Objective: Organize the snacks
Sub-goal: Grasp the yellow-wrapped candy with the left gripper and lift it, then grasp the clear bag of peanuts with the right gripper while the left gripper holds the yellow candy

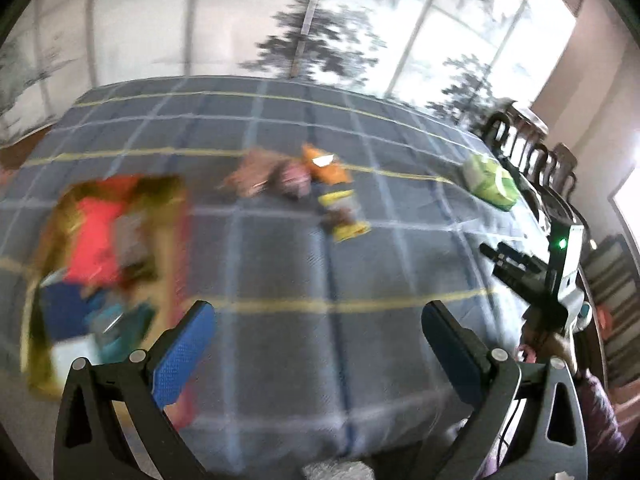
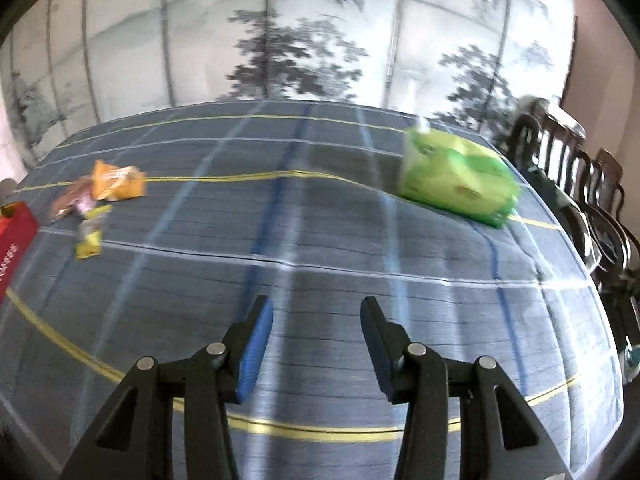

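Observation:
A blurred box [image 1: 104, 264] with a gold inside and red outer wall lies at the table's left, holding red, blue and white packets. Loose snacks lie mid-table: an orange packet [image 1: 324, 168] [image 2: 118, 184], a pinkish-brown packet [image 1: 260, 176] [image 2: 72, 200] and a yellow-edged packet [image 1: 344, 216] [image 2: 90, 234]. My left gripper [image 1: 318, 320] hangs open above the cloth, right of the box, with nothing between its blue pads. My right gripper [image 2: 316, 314] is open and empty over bare cloth; its body [image 1: 560, 272] shows at the right of the left wrist view.
A green tissue pack [image 2: 456, 176] [image 1: 490, 180] lies near the table's far right edge. The blue plaid tablecloth [image 2: 320, 240] covers the table. Dark wooden chairs [image 2: 580, 184] line the right side. A painted tree screen [image 2: 300, 40] stands behind. The red box's corner [image 2: 14, 240] shows at far left.

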`<state>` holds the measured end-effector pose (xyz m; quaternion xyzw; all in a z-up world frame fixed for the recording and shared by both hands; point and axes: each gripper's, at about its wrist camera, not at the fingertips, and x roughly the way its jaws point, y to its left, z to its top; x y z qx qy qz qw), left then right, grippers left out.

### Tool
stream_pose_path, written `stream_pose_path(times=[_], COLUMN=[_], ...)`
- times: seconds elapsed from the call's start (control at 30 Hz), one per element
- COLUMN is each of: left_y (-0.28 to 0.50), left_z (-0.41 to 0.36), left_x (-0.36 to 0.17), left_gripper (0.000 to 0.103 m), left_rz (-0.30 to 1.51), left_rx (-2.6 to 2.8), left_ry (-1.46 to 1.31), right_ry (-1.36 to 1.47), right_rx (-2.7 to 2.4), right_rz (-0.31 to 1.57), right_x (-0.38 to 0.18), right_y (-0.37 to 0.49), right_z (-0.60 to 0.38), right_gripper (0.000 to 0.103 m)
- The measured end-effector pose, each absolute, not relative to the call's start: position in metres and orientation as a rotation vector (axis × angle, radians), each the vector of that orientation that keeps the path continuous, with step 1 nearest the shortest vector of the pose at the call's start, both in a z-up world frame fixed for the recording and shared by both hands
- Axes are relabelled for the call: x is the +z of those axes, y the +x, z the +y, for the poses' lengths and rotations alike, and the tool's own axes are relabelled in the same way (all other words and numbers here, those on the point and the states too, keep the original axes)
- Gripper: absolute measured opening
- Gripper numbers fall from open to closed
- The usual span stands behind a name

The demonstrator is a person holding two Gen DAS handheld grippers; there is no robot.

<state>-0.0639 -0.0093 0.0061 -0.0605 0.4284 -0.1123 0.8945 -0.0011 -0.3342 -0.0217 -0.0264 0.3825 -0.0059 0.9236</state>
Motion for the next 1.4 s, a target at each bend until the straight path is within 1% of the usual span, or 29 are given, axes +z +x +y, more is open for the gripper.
stream_pose_path(times=[0.17, 0.3, 0.37, 0.47, 0.53, 0.57, 0.7, 0.73, 0.8, 0.83, 0.87, 0.9, 1.03, 1.23, 1.4], left_y=[0.005, 0.046, 0.062, 0.074, 0.079, 0.082, 0.092, 0.095, 0.096, 0.095, 0.094, 0.092, 0.071, -0.005, -0.051], left_z=[-0.049, -0.061, -0.065, -0.067, -0.071, -0.073, -0.084, -0.086, -0.089, -0.094, -0.1, -0.105, -0.101, -0.075, -0.055], left_x=[-0.01, -0.031, -0.041, -0.051, -0.058, -0.06, -0.069, -0.073, -0.08, -0.08, -0.08, -0.081, -0.08, -0.07, -0.061], left_gripper=[0.102, 0.101, 0.099, 0.099, 0.096, 0.093, 0.091, 0.089, 0.068, 0.055, 0.027, 0.022, 0.021, 0.021, 0.021], left_rz=[0.943, 0.988, 1.015, 1.017, 1.024, 1.028, 1.035, 1.043, 1.06, 1.03, 1.017, 1.01, 1.021, 0.996, 0.989], left_rx=[-0.267, -0.229, -0.21, -0.145, -0.117, -0.109, -0.084, -0.093, -0.098, -0.084, -0.062, -0.059, -0.105, -0.168, -0.169], left_ry=[-0.129, -0.19, -0.211, -0.193, -0.171, -0.159, -0.117, -0.123, -0.116, -0.06, -0.001, 0.053, 0.01, -0.086, -0.113], right_ry=[0.034, 0.109, 0.128, 0.139, 0.145, 0.154, 0.189, 0.196, 0.206, 0.209, 0.211, 0.212, 0.207, 0.168, 0.152], right_rx=[0.027, 0.064, 0.079, 0.112, 0.126, 0.135, 0.148, 0.149, 0.151, 0.153, 0.153, 0.152, 0.143, 0.143, 0.398], right_rz=[0.798, 0.793, 0.791, 0.783, 0.786, 0.788, 0.781, 0.779, 0.778, 0.779, 0.781, 0.785, 0.792, 0.804, 0.814], right_x=[-0.032, -0.032, -0.033, -0.032, -0.033, -0.033, -0.033, -0.033, -0.033, -0.033, -0.033, -0.034, -0.034, -0.035, -0.023], right_y=[0.0, 0.001, 0.0, -0.003, -0.003, -0.003, -0.004, -0.005, -0.005, -0.005, -0.004, -0.004, -0.003, -0.001, 0.005], right_z=[-0.359, -0.37, -0.373, -0.372, -0.372, -0.372, -0.377, -0.378, -0.38, -0.38, -0.381, -0.381, -0.38, -0.373, -0.32], right_gripper=[0.047, 0.047, 0.047, 0.047, 0.047, 0.047, 0.047, 0.047, 0.047, 0.047, 0.047, 0.047, 0.047, 0.047, 0.047])
